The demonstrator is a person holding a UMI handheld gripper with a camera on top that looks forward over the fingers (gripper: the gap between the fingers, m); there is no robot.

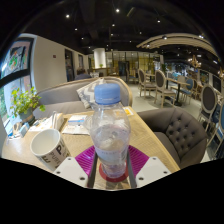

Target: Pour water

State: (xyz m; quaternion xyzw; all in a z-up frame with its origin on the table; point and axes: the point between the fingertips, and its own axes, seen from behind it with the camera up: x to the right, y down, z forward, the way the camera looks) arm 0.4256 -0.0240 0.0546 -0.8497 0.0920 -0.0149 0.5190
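Note:
A clear plastic water bottle (110, 125) with a pale blue cap stands upright between my fingers, its base in a red ring. My gripper (112, 168) is shut on the bottle's lower part, the pink pads (86, 158) pressing on both sides. A white patterned mug (48, 147) stands on the wooden table (150, 135), just left of the fingers and close to the bottle. Whether the bottle's base rests on the table or hangs just above it, I cannot tell.
Papers (74, 124) lie on the table beyond the mug. A potted green plant (25, 101) stands at the far left by a window. A grey tufted armchair (180, 128) sits to the right, a sofa (70, 94) behind, and dining chairs further back.

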